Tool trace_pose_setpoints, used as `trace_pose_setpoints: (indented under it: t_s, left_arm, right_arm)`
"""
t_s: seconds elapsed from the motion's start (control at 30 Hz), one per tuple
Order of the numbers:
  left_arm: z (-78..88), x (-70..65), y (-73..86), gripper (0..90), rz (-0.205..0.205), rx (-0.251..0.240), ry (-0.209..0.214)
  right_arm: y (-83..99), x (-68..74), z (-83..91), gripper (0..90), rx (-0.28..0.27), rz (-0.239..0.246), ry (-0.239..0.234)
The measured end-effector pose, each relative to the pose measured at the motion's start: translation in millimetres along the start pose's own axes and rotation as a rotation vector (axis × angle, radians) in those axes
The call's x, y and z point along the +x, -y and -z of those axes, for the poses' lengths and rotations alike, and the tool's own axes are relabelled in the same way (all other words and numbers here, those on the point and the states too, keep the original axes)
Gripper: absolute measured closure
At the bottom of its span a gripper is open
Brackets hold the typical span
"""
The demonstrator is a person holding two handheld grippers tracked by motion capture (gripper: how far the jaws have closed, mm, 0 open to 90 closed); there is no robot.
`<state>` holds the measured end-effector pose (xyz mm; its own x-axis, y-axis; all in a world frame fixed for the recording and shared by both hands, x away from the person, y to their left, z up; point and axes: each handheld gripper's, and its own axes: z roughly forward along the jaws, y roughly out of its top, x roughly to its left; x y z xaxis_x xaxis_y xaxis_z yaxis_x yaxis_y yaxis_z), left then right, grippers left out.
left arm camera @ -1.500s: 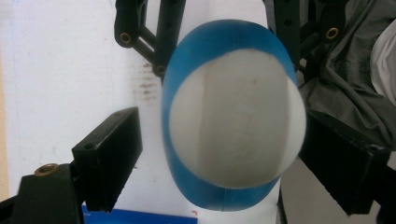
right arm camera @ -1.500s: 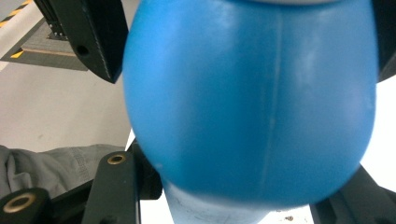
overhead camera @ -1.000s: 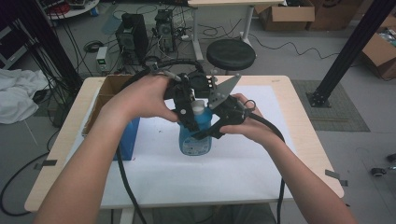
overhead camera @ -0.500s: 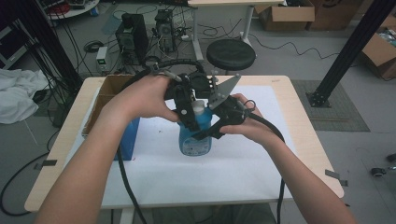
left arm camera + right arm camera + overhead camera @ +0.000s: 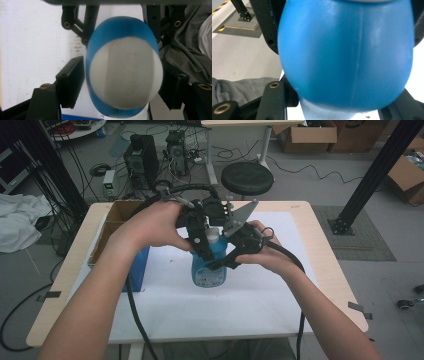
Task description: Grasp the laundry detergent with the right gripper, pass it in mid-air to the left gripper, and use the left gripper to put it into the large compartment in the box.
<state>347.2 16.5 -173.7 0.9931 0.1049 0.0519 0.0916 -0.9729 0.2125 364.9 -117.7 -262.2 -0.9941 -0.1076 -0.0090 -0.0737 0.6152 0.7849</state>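
Standing upright on the white paper sheet [image 5: 250,295] that covers the light wooden table [image 5: 327,255] is a blue plastic bottle with a white cap [image 5: 209,262], and both hands are working on it at once. The right gripper [image 5: 220,265] is coming in from the side and clamping the bottle's blue body; in the right gripper view the rounded blue shoulder [image 5: 347,55] is bulging right up against the camera with the black jaws hugging either side of it, so that one is gripping for real. The left gripper [image 5: 202,242] is hanging over the top, pointing down at the white cap [image 5: 125,75]. Its jaws have just been closing in, with the cap sitting between them. In the left gripper view the black fingers [image 5: 71,80] are sitting just beside the cap on both sides, narrow now, but I honestly can't tell whether they're actually pressing on it or just about touching.

The bottle is sitting pretty much mid-table, a bit toward the far side. Just to its left there's an open brown cardboard box [image 5: 117,217] sitting at the table's left edge, with a blue rectangular box [image 5: 140,270] right beside it, partly hidden by the person's left forearm [image 5: 107,290]. Black cables are trailing off both grippers down toward the near edge.
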Motion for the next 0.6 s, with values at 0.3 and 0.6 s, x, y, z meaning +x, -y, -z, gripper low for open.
trace_pose_setpoints:
  t_s: [0.3, 0.6]
  left_arm:
    - [-1.1, -0.1, 0.6, 34.2, 0.001, -0.001, 0.001]
    - [-2.2, -0.2, 0.2, 37.5, 0.003, -0.003, 0.005]
  right_arm:
    - [-0.3, 0.2, -0.3, 46.0, 0.004, 0.001, 0.000]
    - [-0.2, -0.5, -0.8, 45.9, 0.004, 0.002, 0.001]
